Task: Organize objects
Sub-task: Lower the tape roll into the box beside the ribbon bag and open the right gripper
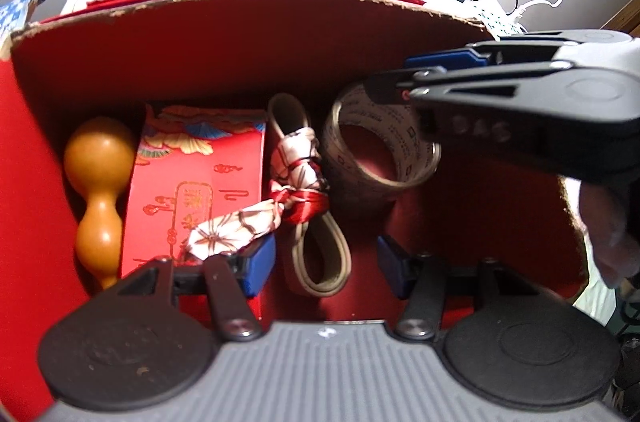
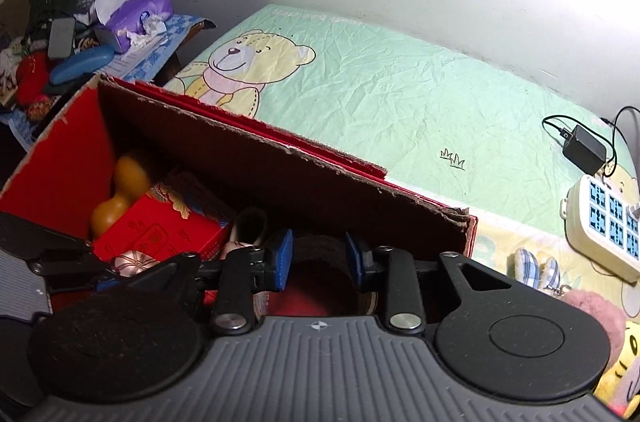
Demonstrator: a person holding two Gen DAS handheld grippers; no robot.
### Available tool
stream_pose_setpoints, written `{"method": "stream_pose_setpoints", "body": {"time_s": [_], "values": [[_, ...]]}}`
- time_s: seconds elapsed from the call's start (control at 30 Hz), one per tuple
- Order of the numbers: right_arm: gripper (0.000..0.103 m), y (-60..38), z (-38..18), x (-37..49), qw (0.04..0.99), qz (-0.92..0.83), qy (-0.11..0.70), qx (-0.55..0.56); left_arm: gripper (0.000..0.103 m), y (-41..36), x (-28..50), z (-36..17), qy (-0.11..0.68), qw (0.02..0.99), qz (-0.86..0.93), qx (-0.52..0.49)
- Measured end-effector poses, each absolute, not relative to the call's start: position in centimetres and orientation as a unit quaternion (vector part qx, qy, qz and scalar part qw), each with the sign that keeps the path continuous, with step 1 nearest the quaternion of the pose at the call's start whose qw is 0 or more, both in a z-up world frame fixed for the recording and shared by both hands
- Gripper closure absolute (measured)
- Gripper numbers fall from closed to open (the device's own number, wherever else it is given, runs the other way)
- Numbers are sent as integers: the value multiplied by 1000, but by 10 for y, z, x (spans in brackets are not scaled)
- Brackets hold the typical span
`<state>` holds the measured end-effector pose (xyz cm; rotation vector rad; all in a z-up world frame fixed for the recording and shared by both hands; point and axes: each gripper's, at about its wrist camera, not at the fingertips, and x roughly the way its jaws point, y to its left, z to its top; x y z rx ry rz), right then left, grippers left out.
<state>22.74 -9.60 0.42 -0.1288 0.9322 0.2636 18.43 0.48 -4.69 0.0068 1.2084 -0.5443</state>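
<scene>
A red cardboard box (image 1: 248,34) holds an orange gourd (image 1: 98,182), a red patterned packet (image 1: 192,182), a beige band tied with a red and white scarf (image 1: 296,182) and a roll of clear tape (image 1: 380,146). My left gripper (image 1: 326,262) is open just above the box floor, its left pad beside the scarf end. My right gripper (image 2: 318,260) is open over the tape roll (image 2: 320,254), which lies between its pads; it also shows in the left wrist view (image 1: 424,78). The box (image 2: 280,174), gourd (image 2: 120,190) and packet (image 2: 160,230) show in the right wrist view.
The box sits on a green bed sheet with a teddy-bear print (image 2: 380,82). A black charger (image 2: 584,146) and a white power strip (image 2: 608,226) lie at the right. A cluttered side table (image 2: 100,34) stands at the far left. A plush toy (image 2: 600,318) lies near right.
</scene>
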Motion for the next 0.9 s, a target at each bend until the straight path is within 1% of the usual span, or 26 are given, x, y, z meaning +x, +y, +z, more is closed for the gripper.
{"method": "stream_pose_setpoints", "body": {"time_s": [0.33, 0.4, 0.5, 0.83, 0.9], "values": [[74, -93, 5, 194, 857, 175, 481, -56, 43, 5, 175, -40, 541, 803, -248, 23], [74, -89, -1, 195, 852, 176, 490, -55, 39, 5, 173, -38, 535, 811, -234, 35], [74, -92, -5, 195, 849, 172, 499, -40, 38, 3, 172, -38, 530, 817, -220, 54], [74, -97, -14, 201, 832, 150, 533, 48, 37, 9, 170, -37, 526, 821, -215, 58], [76, -97, -15, 202, 830, 147, 534, 63, 36, 8, 170, -37, 524, 822, -213, 61]]}}
